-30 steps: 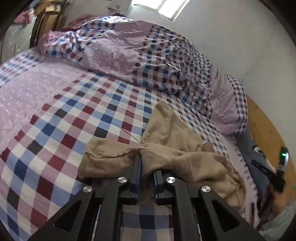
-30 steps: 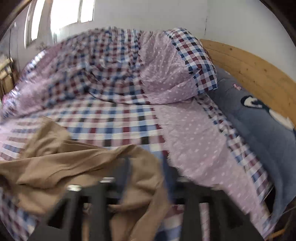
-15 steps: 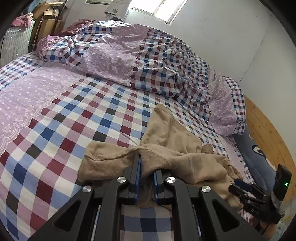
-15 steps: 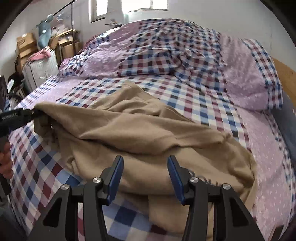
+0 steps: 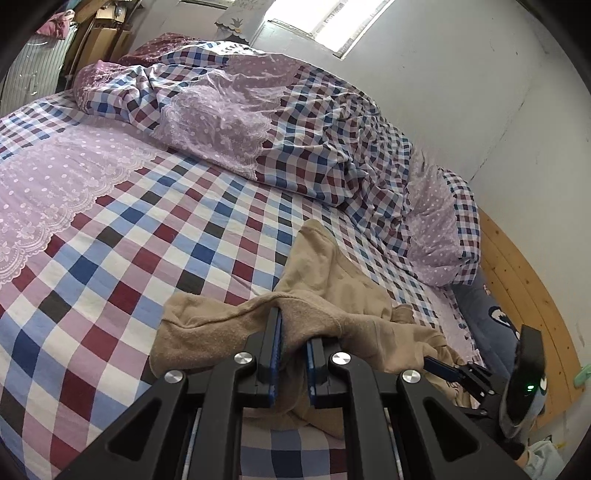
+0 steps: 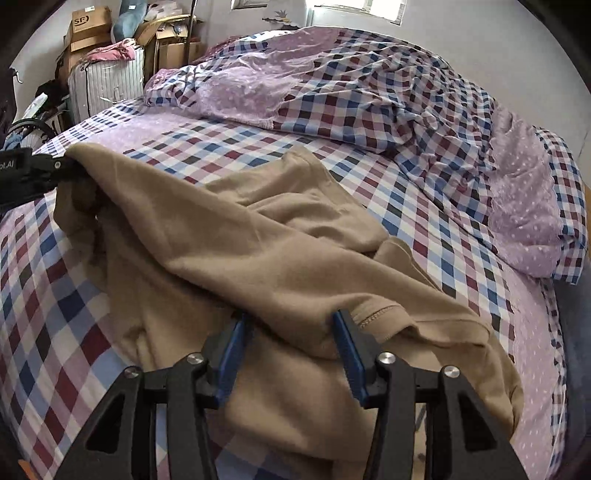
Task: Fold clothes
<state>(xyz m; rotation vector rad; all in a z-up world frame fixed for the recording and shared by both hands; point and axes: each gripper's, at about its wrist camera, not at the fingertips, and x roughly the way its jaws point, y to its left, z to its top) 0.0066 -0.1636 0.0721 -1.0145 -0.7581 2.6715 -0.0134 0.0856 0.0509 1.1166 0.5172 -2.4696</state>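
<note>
A tan knit garment [image 5: 343,288] lies crumpled on the checked bedsheet [image 5: 147,229]. My left gripper [image 5: 293,321] is shut on a bunched edge of it, and the cloth wraps over both fingertips. In the right wrist view the same garment [image 6: 258,251] spreads across the bed, and the left gripper [image 6: 62,166] pinches its far left corner. My right gripper [image 6: 290,325] sits at the near stitched hem. Its jaws are closing, with a thick fold between the blue pads [image 6: 347,343]. From the left wrist view the right gripper [image 5: 436,365] pokes into the garment's right end.
A bunched checked and lilac duvet [image 5: 295,122] fills the far side of the bed, ending in a pillow [image 6: 528,206]. A wooden bed frame [image 5: 517,277] and a blue printed cushion [image 5: 495,314] are on the right. A suitcase [image 6: 103,85] and cardboard boxes [image 6: 88,26] stand beyond the bed.
My right gripper swung in from the bed's right side and sank to the garment's near hem, and its jaws narrowed around the fold. The left gripper kept its hold and stayed put.
</note>
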